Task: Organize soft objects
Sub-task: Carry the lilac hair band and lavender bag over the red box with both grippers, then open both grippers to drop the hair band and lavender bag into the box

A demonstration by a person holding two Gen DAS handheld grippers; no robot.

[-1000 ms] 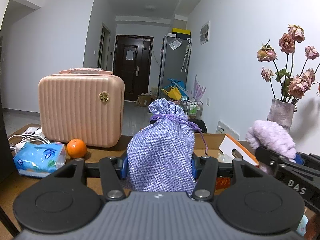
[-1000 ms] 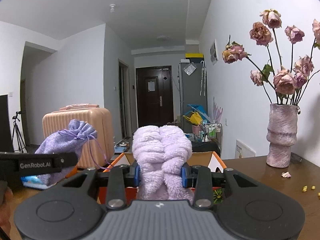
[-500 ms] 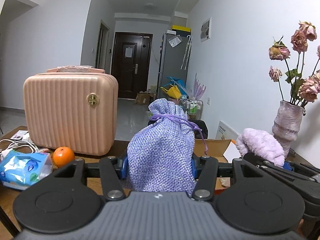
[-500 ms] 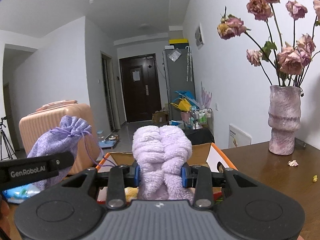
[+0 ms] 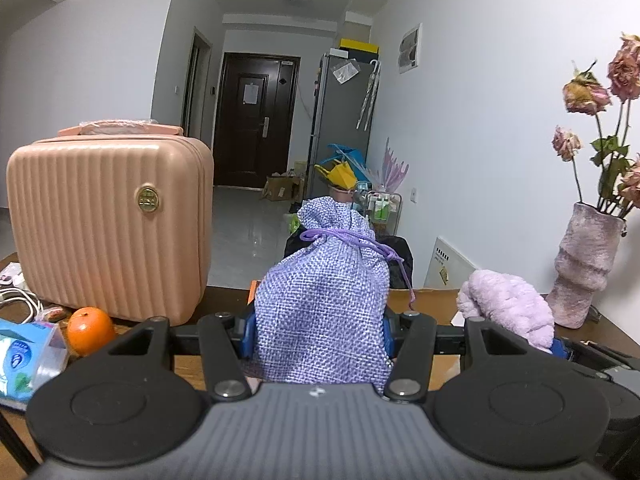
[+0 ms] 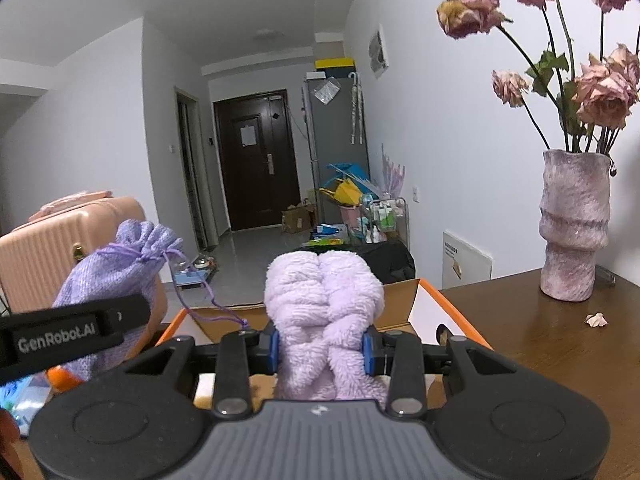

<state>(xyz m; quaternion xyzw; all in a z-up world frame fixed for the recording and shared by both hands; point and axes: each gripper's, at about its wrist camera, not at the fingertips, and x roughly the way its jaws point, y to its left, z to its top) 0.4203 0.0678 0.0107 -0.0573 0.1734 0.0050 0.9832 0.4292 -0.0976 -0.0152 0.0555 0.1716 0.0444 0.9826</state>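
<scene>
Both loads have travelled toward the open cardboard box (image 6: 424, 300): left gripper (image 5: 320, 330) clamps the woven pouch (image 5: 324, 304), right gripper (image 6: 322, 346) clamps the fleece bundle (image 6: 324, 304), release pending.

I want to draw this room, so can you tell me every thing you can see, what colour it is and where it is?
Drawstring bag: one, purple, held upright.
Fluffy towel: one, lilac, held above the box.
Cardboard box: one, orange-edged, open on table.
Suitcase: one, peach, far left.
Orange: one, before the suitcase.
Tissue pack: one, blue, left edge.
Vase: one, mauve, with dried pink roses, right.
Table: one, brown.
Left gripper: black, shut on bag.
Right gripper: black, shut on towel.
</scene>
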